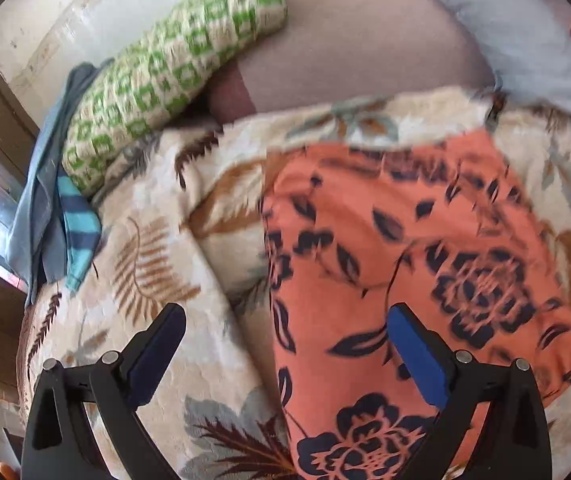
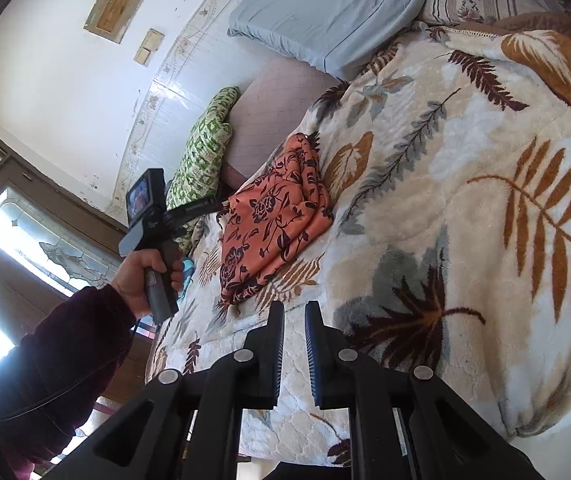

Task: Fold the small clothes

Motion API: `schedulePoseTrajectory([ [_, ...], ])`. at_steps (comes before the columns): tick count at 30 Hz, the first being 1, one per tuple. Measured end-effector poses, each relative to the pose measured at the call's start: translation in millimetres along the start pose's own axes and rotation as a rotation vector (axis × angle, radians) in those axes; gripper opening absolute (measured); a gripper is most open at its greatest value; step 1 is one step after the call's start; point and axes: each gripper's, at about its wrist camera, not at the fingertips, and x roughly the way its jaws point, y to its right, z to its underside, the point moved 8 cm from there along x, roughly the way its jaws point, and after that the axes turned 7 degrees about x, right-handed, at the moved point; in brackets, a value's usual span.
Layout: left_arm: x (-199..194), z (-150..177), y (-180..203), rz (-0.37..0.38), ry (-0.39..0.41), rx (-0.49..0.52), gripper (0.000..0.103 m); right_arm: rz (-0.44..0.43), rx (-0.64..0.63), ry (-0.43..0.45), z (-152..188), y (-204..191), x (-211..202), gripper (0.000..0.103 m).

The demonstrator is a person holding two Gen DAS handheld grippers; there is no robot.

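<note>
An orange garment with dark floral print (image 1: 413,264) lies folded on the leaf-patterned blanket (image 1: 157,248). My left gripper (image 1: 285,320) is open above the garment's left edge, one finger over the cloth, one over the blanket, holding nothing. In the right wrist view the same garment (image 2: 273,216) lies on the blanket (image 2: 465,200) ahead and to the left. My right gripper (image 2: 294,312) is nearly shut with a narrow gap, empty, back from the garment near the bed's edge. The left gripper's body and the hand holding it (image 2: 153,240) show left of the garment.
A green-and-white patterned pillow (image 1: 173,72) lies against the white wall. Blue and striped clothes (image 1: 57,216) are piled beside it at the bed's left edge. A light blue pillow (image 2: 325,16) lies at the bed's head. A window and dark wooden frame (image 2: 25,232) are at left.
</note>
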Motion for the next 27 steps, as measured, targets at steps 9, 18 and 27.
schedulePoseTrajectory([
  [9,11.2,8.4,5.9,0.015,-0.002,0.010,0.101,0.067,-0.042,-0.013,0.1,-9.1,17.8,0.064],
  [18,-26.4,4.2,-10.7,0.062,0.105,-0.142,0.101,0.040,-0.020,-0.004,-10.8,-2.4,21.9,0.075],
  [27,-52.5,56.9,-36.1,0.135,0.129,-0.173,0.101,0.000,0.100,-0.052,-27.1,12.4,43.1,0.075],
])
